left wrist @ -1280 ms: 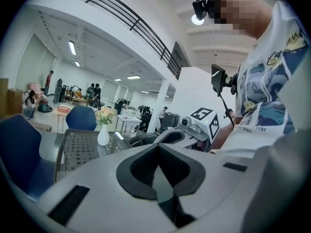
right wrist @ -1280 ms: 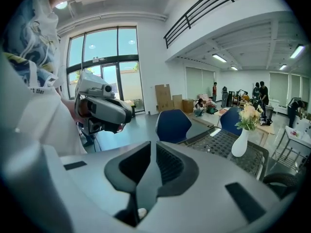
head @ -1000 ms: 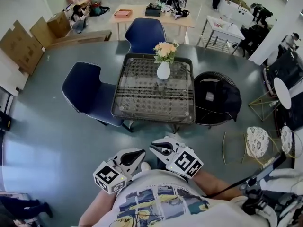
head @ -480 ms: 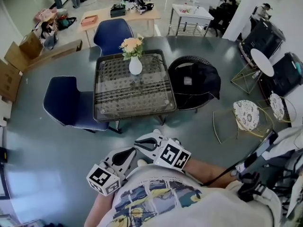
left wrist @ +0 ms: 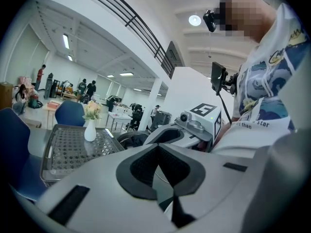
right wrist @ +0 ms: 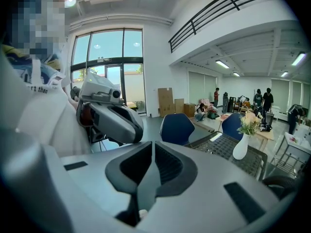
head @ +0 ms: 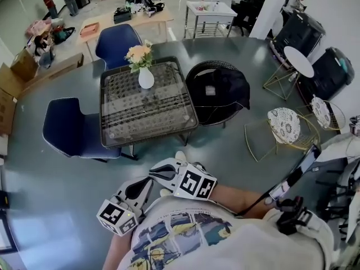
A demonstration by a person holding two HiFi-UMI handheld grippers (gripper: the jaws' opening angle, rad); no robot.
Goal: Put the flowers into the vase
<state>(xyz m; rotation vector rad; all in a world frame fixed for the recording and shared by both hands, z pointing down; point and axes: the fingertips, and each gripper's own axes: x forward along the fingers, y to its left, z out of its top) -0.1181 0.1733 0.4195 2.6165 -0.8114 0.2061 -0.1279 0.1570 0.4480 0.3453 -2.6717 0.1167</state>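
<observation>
The flowers (head: pixel 138 53) stand in the vase (head: pixel 145 79) on the glass table (head: pixel 149 129), well ahead of both pairs of jaws; the left gripper (left wrist: pixel 157 145) is clenched on nothing; the right gripper (right wrist: pixel 152 144) is closing, its narrow slit empty; only the head view shows both held close against the person's shirt (head: pixel 191 235).

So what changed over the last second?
The view swung, so the glass table and vase slid left in frame. Right tool is closing, nothing between its jaws. Unchanged: left tool shut and empty, both by the torso, flowers in the vase.
</observation>
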